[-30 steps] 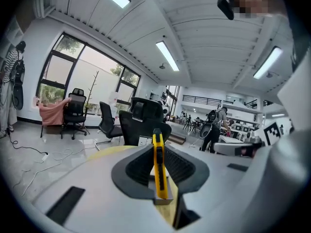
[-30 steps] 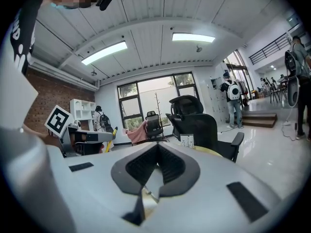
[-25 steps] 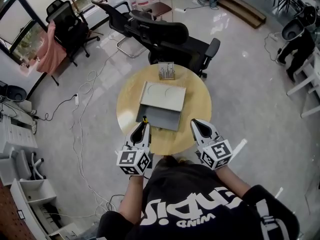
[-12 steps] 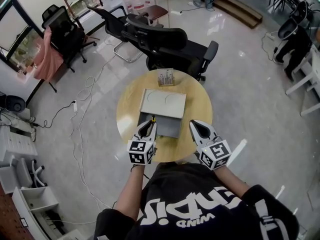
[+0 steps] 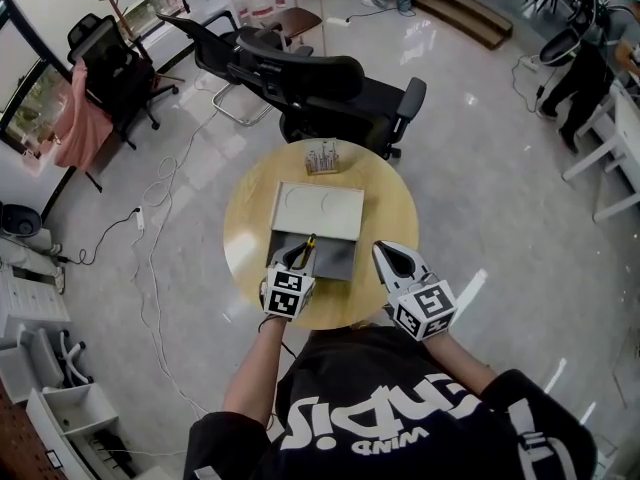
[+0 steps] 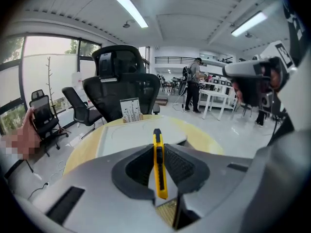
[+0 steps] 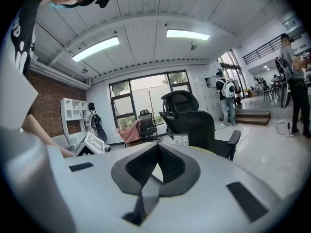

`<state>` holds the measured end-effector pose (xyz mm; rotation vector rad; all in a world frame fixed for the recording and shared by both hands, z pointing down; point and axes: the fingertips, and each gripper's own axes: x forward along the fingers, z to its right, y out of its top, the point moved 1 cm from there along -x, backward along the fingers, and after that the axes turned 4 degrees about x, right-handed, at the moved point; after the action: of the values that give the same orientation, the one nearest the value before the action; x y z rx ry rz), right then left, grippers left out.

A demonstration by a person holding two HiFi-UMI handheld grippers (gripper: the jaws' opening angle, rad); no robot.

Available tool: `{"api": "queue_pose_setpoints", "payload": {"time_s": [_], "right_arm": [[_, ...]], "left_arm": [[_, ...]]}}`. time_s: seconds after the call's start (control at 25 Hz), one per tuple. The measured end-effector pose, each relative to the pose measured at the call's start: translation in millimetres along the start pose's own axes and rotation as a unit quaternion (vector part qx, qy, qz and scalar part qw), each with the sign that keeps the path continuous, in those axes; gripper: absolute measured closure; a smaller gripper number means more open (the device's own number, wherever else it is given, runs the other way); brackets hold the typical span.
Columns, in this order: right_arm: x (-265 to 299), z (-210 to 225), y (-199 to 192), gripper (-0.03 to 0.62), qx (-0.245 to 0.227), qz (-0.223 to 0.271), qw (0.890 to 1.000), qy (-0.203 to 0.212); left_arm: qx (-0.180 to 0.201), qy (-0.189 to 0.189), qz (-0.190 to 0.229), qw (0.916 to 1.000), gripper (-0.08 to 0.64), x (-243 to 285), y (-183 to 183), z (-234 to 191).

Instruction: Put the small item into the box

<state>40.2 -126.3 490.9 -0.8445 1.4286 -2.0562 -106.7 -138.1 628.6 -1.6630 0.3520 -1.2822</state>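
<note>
A yellow utility knife (image 5: pixel 309 246) is pinched upright between the jaws of my left gripper (image 5: pixel 301 256), which is shut on it. In the head view it hangs over the near, darker half of the open grey box (image 5: pixel 338 260); the pale lid (image 5: pixel 320 211) lies flat behind. The left gripper view shows the knife (image 6: pixel 159 166) between the black pads, with the lid (image 6: pixel 131 139) beyond my left gripper (image 6: pixel 156 148). My right gripper (image 5: pixel 398 261) hovers at the box's right, over the table edge, jaws together and empty. In its own view my right gripper (image 7: pixel 156 150) holds nothing.
The box sits on a round wooden table (image 5: pixel 385 208). A small card stand (image 5: pixel 322 157) is at the table's far edge. Black office chairs (image 5: pixel 320 83) stand behind the table. Cables run across the floor (image 5: pixel 160 228) on the left.
My left gripper has carried the knife forward and to the right, from the table's near edge to above the box. The right gripper has barely moved.
</note>
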Motion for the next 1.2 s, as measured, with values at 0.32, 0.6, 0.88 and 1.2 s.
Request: {"api": "queue_pose_setpoints", "payload": {"time_s": [0.32, 0.6, 0.88, 1.2], "right_arm": [[6, 6, -2, 0.592, 0.003, -0.002, 1.0, -0.009], [11, 12, -4, 0.592, 0.004, -0.006, 1.0, -0.016], [14, 15, -5, 0.592, 0.007, -0.011, 1.0, -0.025], [14, 20, -7, 0.592, 0.011, -0.013, 0.999, -0.037]], "left_arm": [[0.091, -0.043, -0.064, 0.9929, 0.491, 33, -24, 8], [0.118, -0.096, -0.115, 0.9816, 0.491, 56, -40, 19], [0.129, -0.126, -0.176, 0.9679, 0.491, 69, -65, 22], [0.119, -0.132, -0.195, 0.9645, 0.49, 77, -70, 21]]}}
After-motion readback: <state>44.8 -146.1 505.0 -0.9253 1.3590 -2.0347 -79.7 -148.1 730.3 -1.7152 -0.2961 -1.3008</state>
